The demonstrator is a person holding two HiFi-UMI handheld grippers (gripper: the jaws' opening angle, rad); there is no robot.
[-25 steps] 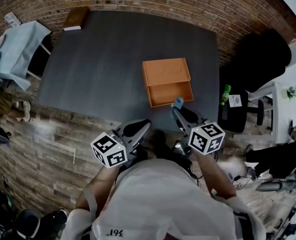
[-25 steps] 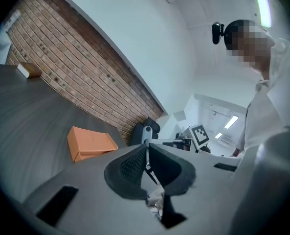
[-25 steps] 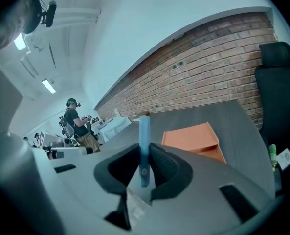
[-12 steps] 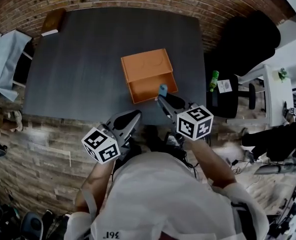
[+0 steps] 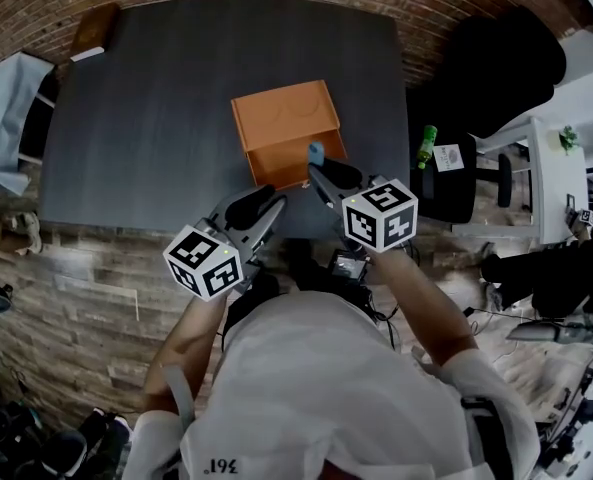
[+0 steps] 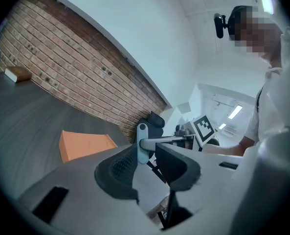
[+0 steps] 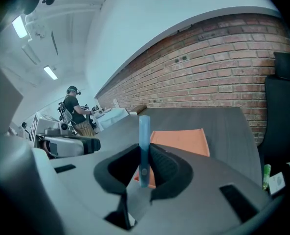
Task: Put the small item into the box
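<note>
An open orange box (image 5: 281,118) sits on the dark table (image 5: 156,98), its lid folded back toward the brick wall. My right gripper (image 5: 317,171) is shut on a small, flat, light blue item (image 5: 316,154), which stands upright at the box's near edge. In the right gripper view the item (image 7: 144,136) sticks up between the pads, with the box (image 7: 181,141) just beyond. My left gripper (image 5: 271,201) hangs at the table's near edge, left of the right one. Its jaws have just been opening and nothing is between them (image 6: 147,163).
A black office chair (image 5: 496,68) stands right of the table, with a green bottle (image 5: 427,146) on a stand beside it. A brown block (image 5: 94,30) lies on the far left corner. A light blue cloth (image 5: 6,108) drapes a stand at the left.
Both grippers have moved forward toward the box. The blue item, earlier short of the box's front, now stands at its near edge.
</note>
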